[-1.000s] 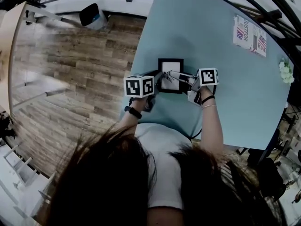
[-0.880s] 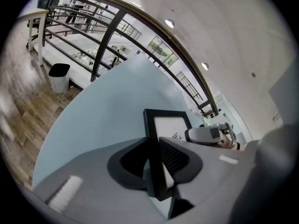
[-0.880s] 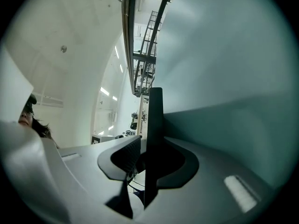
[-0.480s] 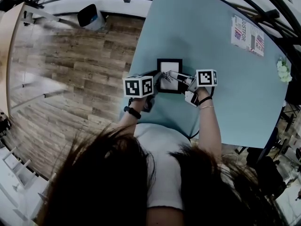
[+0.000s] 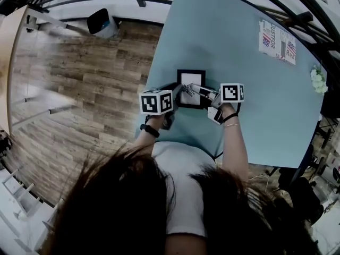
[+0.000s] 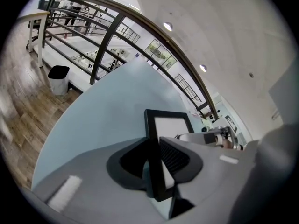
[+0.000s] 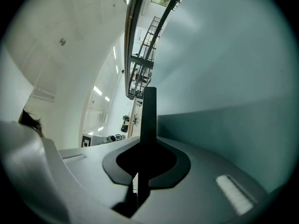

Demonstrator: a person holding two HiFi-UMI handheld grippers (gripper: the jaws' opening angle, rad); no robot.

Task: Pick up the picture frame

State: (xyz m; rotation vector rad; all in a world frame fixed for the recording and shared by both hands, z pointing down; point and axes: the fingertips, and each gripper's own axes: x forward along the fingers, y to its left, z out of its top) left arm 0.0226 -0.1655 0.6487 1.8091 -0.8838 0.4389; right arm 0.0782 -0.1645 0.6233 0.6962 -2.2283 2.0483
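A black picture frame (image 5: 191,88) with a white inside rests on the light blue table (image 5: 234,31) just in front of the person. My left gripper (image 5: 178,92) is shut on its left edge; in the left gripper view the black frame (image 6: 170,125) stands between the pads of that gripper (image 6: 157,171). My right gripper (image 5: 195,90) reaches in from the right, and its jaws have just been closing on the frame. Seen edge-on, the frame (image 7: 149,111) sits pinched in the right gripper (image 7: 139,174). I cannot tell whether the frame is off the table.
A printed card (image 5: 279,40) lies at the table's far right, with white flowers (image 5: 319,81) by the right edge. A black bin (image 5: 101,21) stands on the wooden floor to the left, beside a dark railing (image 6: 117,27). The table's near edge runs under both hands.
The right gripper's jaws have closed onto the frame's right side. Both hands and the frame stay in about the same place.
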